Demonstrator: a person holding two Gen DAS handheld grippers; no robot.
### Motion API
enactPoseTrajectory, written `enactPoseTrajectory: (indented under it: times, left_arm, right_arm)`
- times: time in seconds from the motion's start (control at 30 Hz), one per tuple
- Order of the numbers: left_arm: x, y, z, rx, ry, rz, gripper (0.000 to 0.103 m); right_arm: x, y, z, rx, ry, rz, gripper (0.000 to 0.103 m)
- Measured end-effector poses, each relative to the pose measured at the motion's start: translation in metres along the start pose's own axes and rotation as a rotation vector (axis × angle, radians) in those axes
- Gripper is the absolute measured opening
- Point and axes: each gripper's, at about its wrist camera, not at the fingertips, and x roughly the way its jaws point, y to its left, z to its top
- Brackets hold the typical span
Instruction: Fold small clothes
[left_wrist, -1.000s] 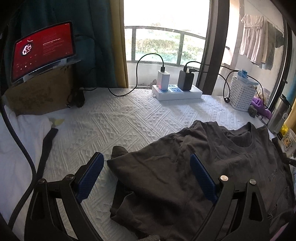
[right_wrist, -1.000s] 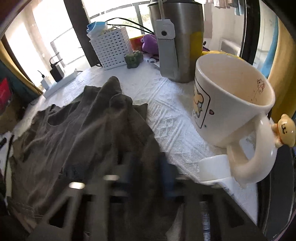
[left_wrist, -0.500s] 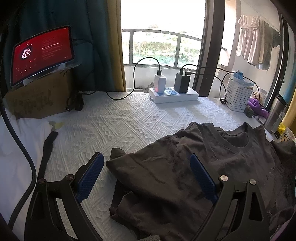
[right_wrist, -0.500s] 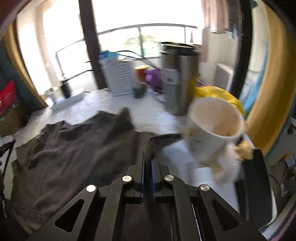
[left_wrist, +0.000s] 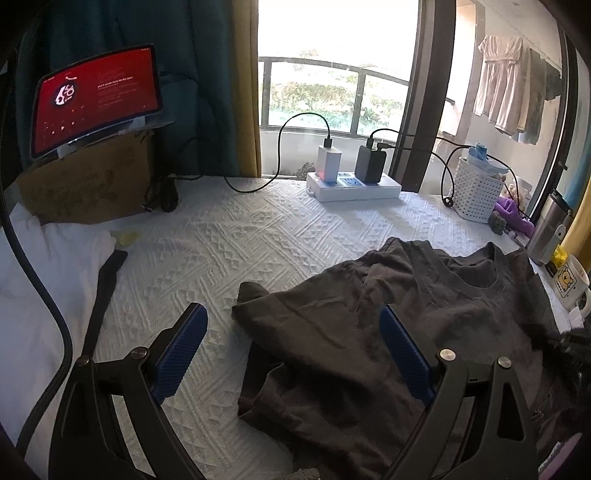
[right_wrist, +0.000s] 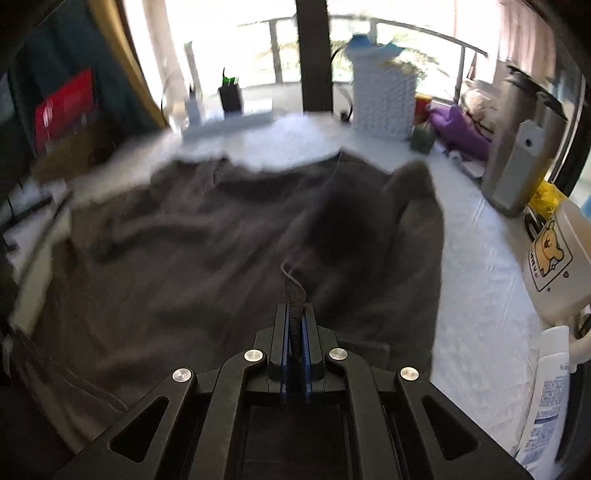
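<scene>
The right gripper (right_wrist: 294, 325) is clamped on a fabric edge of the dark grey cotton T-shirt (left_wrist: 388, 317), which lies crumpled toward the right edge of the white quilted tabletop (left_wrist: 240, 243); the left gripper (left_wrist: 291, 350) hovers with jaws apart. Carry the edge low and level across the shirt, clear of the cream bear-print ceramic mug (right_wrist: 554, 266)

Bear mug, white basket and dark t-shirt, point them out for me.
bear mug (right_wrist: 550, 258), right wrist view, printed side wall.
white basket (left_wrist: 476, 192), left wrist view, front wall.
dark t-shirt (left_wrist: 332, 332), left wrist view, chest fabric.
</scene>
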Motion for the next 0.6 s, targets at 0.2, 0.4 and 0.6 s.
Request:
enactPoseTrajectory:
  times: [0.2, 0.4, 0.6]
  left_arm:
    - [-0.001, 0.001, -0.001, 0.0, 0.002, -0.008, 0.093]
    - [0.0, 0.001, 0.0, 0.0, 0.0, -0.005, 0.093]
    - [0.001, 0.006, 0.005, -0.006, 0.001, 0.026, 0.093]
  right_arm:
    - [-0.013, -0.003, -0.003, 0.004, -0.018, -0.029, 0.029]
    - [-0.053, -0.039, 0.018, 0.067, -0.123, -0.027, 0.076]
    - [-0.019, -0.099, 0.044, 0.142, -0.109, 0.003, 0.076]
